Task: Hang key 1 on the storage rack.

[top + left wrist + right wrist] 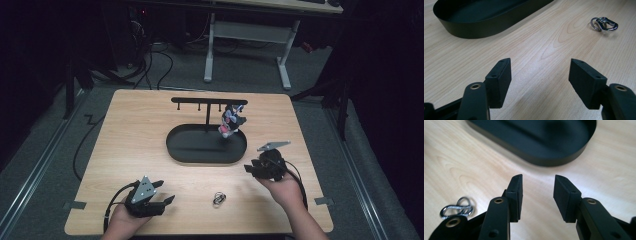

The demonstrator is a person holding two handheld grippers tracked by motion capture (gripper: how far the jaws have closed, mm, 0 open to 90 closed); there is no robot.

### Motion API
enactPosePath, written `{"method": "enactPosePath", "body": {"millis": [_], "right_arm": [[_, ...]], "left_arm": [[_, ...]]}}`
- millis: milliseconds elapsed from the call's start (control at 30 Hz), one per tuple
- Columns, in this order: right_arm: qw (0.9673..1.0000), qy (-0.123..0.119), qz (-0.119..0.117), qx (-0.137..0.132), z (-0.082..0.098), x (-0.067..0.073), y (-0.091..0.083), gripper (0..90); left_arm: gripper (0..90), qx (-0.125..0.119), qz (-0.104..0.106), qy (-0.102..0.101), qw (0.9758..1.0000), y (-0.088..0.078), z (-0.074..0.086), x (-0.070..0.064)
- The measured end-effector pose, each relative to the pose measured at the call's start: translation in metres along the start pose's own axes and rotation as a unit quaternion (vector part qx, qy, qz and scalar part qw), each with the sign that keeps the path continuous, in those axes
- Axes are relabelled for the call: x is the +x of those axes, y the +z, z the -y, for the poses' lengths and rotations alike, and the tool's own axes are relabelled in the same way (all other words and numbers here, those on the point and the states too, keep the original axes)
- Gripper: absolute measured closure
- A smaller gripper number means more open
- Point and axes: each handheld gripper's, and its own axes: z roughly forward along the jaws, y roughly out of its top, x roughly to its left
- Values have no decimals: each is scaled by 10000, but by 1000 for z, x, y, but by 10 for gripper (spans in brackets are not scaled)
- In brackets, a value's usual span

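A black oval tray (180,150) with a T-shaped hanger stand (208,102) sits mid-table. A small plush keychain (229,122) hangs from the stand's right side. A metal carabiner clip (219,199) lies on the wood near the front edge; it lies far right in the left gripper view (604,24) and low left in the right gripper view (456,208). My left gripper (164,192) rests at the front left, open and empty (540,77). My right gripper (251,170) hovers right of the clip, by the tray's near rim (554,161), jaws partly apart with nothing between them (537,195).
The table's front edge (200,232) is close to both hands. Bare wood lies between the grippers around the clip. A white-legged desk (250,35) and cables stand on the floor beyond the table.
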Motion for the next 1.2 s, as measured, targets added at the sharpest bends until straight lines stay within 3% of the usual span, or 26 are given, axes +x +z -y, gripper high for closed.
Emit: {"method": "enactPosePath", "body": {"millis": [33,67,100,133,167,200,233,300,333,367,467,567,600,667,700,733,767,800,833,867,933,1033,1100,1133,1200], "right_arm": [[9998,85,-99,-175,15,2,1,585],[9998,85,-99,-175,15,2,1,585],[9990,159,-172,-377,33,3,3,576],[9990,159,-172,-377,33,3,3,576],[9983,212,-185,-509,49,6,5,564],[9983,212,-185,-509,49,6,5,564],[9969,349,-211,-667,66,7,6,552],[9963,396,-212,-731,72,7,6,552],[9949,510,-288,-821,85,7,8,552],[9952,503,-360,-752,88,8,7,551],[9959,287,-233,-821,90,14,3,553],[9943,210,-338,-989,90,24,1,529],[9941,-68,-397,-1010,87,38,4,556],[9945,-186,-370,-961,85,44,6,569],[9942,-441,-449,-873,81,61,11,619],[9942,-441,-449,-873,81,61,11,619],[9914,-566,-697,-957,75,78,16,700],[9914,-566,-697,-957,75,78,16,700],[9882,-720,-894,-1018,67,96,21,821],[9882,-720,-894,-1018,67,96,21,821],[9861,-854,-1037,-980,58,112,31,885],[9850,-914,-1283,-699,53,127,48,885],[9863,-1005,-1162,-595,53,133,55,880],[9887,-1026,-975,-485,54,135,59,871],[9897,-964,-944,-481,54,132,60,871]], "left_arm": [[355,-7,-18,-8,10000,1,-1,0],[355,-7,-18,-8,10000,1,-1,0],[355,-15,-19,-18,10000,1,-1,0],[355,-12,-12,-31,10000,2,-2,0],[356,14,5,-53,10000,3,-2,0],[356,14,5,-53,10000,3,-2,0],[356,28,2,-59,10000,3,-1,0],[356,33,1,-74,10000,3,0,0],[356,37,-4,-78,10000,3,0,0],[355,37,0,-85,10000,3,-1,-1],[355,54,-2,-48,10000,4,-1,-2],[355,49,0,-49,10000,4,-1,-2],[355,45,3,-51,10000,4,-2,-1],[356,57,21,-36,10000,5,-1,-1],[356,114,27,-6,9999,6,0,0],[356,114,27,-6,9999,6,0,0],[355,106,25,-39,9999,7,0,1],[355,106,25,-39,9999,7,0,1],[355,83,18,-35,10000,7,0,1],[355,83,18,-35,10000,7,0,1],[355,100,19,-1,9999,7,0,1],[355,119,34,22,9999,6,0,0],[355,86,40,21,10000,5,0,0],[356,88,40,24,10000,5,0,0],[356,101,41,28,9999,5,0,0]]}}
